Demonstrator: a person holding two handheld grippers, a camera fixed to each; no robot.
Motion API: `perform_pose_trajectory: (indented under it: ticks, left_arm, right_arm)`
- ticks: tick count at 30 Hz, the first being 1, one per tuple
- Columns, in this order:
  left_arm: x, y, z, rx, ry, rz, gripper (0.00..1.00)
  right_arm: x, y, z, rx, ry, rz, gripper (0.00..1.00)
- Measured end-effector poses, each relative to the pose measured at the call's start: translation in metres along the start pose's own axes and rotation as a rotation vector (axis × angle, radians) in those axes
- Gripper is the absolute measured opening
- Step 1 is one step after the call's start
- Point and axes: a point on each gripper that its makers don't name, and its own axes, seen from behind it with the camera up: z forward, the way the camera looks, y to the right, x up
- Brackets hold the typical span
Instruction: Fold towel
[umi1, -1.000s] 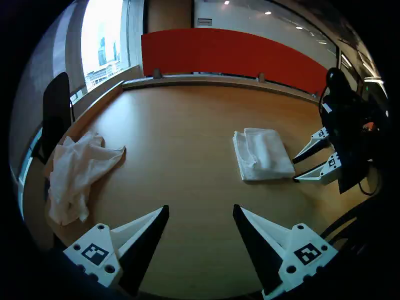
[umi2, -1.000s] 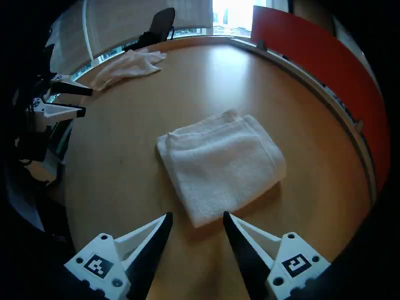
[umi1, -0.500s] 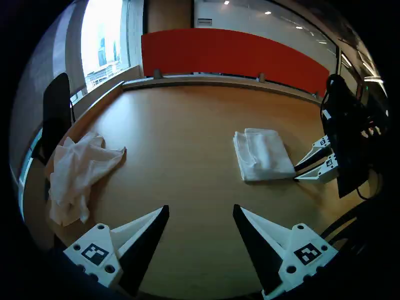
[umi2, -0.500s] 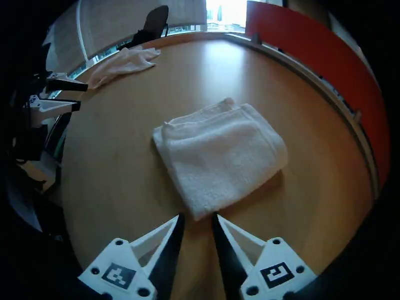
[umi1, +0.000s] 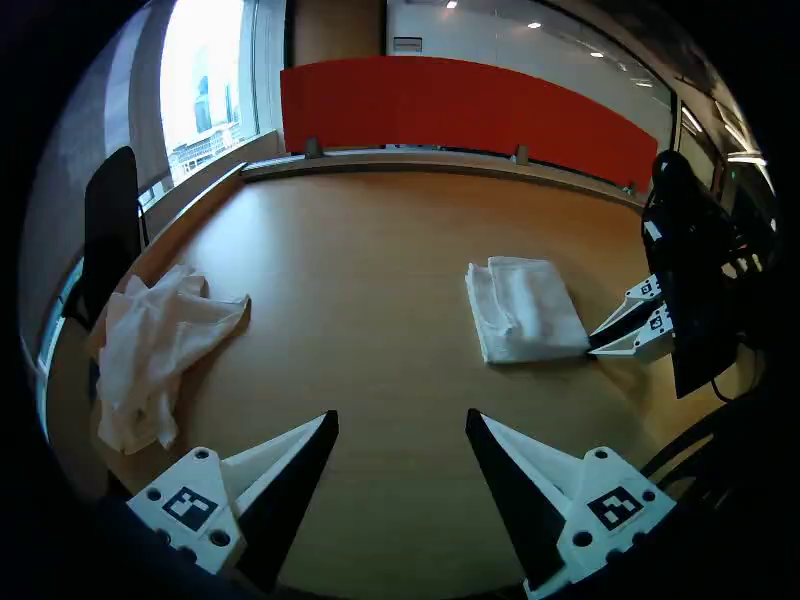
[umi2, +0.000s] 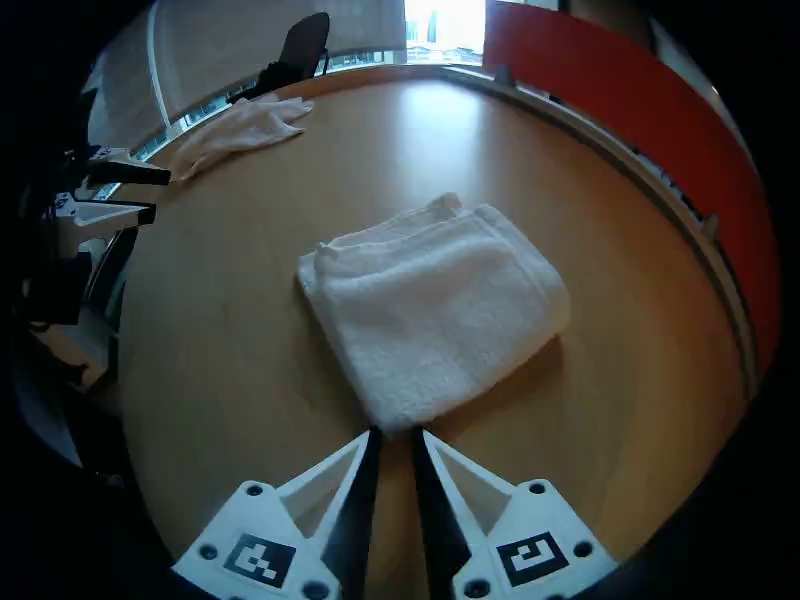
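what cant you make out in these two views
- Right gripper view: whether the right claw pinches the folded white terry towel. Its near corner sits right at the nearly closed fingertips, so contact is unclear.
- Both views: how many layers the towel has. Its top layer hides them.
- Left gripper view: the crumpled white cloth near the wooden table's edge is too bunched to tell its shape.

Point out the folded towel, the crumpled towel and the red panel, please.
folded towel (umi2: 440, 305), right gripper view, top face
crumpled towel (umi1: 150, 345), left gripper view, bunched middle
red panel (umi1: 460, 105), left gripper view, its centre
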Motion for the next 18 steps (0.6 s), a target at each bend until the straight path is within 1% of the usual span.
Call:
perform_pose_trajectory:
  ticks: [3, 7, 11, 18]
  left_arm:
    - [0.000, 0.000, 0.000, 0.001, -0.001, 0.000, 0.95]
    - [0.000, 0.000, 0.000, 0.001, -0.001, 0.001, 0.95]
    - [0.000, 0.001, 0.001, 0.000, 0.000, 0.002, 0.95]
    - [0.000, 0.001, 0.002, -0.003, -0.001, 0.002, 0.95]
  right_arm:
    - [0.000, 0.001, 0.000, -0.002, 0.004, 0.006, 0.11]
    - [0.000, 0.001, 0.000, -0.002, 0.011, 0.017, 0.04]
    - [0.000, 0.001, -0.001, -0.001, 0.017, 0.025, 0.02]
    - [0.013, 0.006, -0.010, -0.012, 0.042, -0.003, 0.02]
